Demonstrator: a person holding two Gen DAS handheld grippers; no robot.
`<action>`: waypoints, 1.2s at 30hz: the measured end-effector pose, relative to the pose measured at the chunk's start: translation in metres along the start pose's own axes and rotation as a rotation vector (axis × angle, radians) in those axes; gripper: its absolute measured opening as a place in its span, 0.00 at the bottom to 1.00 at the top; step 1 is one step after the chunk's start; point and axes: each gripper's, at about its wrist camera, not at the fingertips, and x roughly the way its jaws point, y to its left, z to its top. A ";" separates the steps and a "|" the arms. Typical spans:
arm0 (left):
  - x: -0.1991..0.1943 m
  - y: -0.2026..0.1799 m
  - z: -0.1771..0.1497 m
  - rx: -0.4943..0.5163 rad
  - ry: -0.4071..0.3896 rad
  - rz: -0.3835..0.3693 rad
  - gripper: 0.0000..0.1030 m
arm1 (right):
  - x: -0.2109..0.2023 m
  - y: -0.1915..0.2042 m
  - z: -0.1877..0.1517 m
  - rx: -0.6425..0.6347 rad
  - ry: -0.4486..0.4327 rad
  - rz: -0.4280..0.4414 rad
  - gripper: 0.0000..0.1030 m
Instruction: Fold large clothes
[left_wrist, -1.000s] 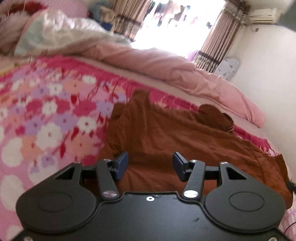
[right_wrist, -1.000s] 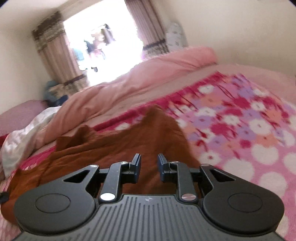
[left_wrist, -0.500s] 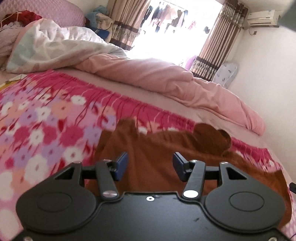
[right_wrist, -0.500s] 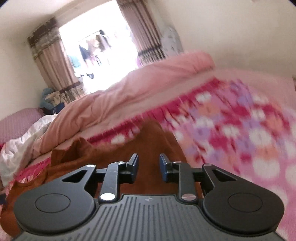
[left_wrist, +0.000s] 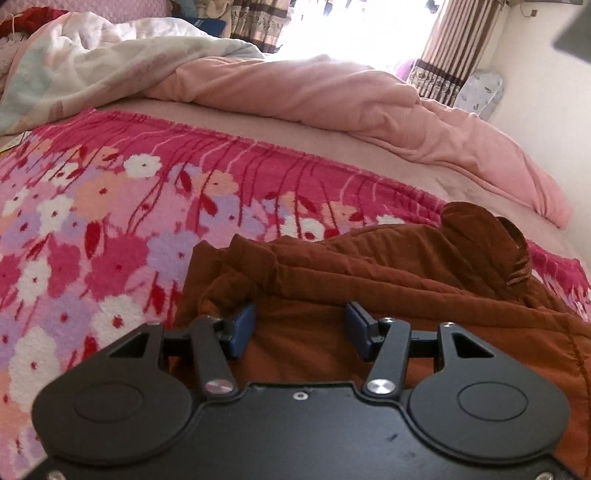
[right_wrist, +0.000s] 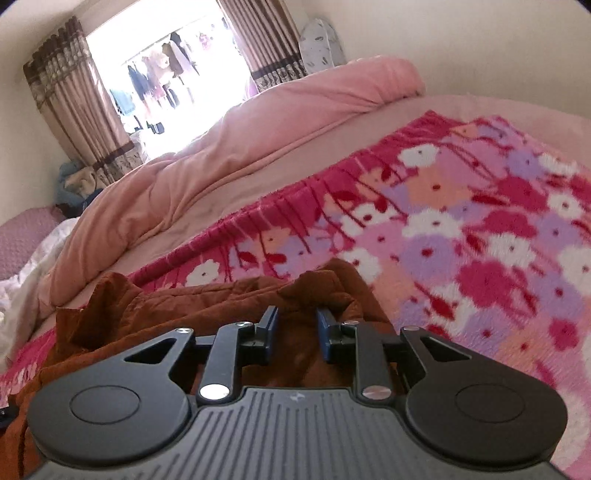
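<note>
Brown garment (left_wrist: 388, 295) lies under both parted grippers, left gripper (left_wrist: 299, 326) wider than right gripper (right_wrist: 295, 330).

Bed (left_wrist: 332, 147): pink sheet
Flowered blanket (left_wrist: 110, 229): spread flat on the bed
Brown garment (left_wrist: 369, 280): rumpled on the blanket
Pink quilt (left_wrist: 332, 92): bunched along the far edge

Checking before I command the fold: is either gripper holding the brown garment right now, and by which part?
Nothing is held. The left gripper and right gripper stand open over the brown garment, pads clear of the cloth.
</note>
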 end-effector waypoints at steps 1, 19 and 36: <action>0.001 0.000 0.000 0.001 0.000 0.000 0.54 | 0.000 -0.001 -0.001 0.002 -0.004 0.004 0.28; -0.124 -0.012 -0.093 0.105 -0.117 -0.069 0.54 | -0.136 0.017 -0.041 -0.228 -0.142 -0.032 0.34; -0.149 -0.008 -0.103 0.062 -0.188 -0.077 0.55 | -0.145 -0.001 -0.059 -0.157 -0.177 -0.036 0.33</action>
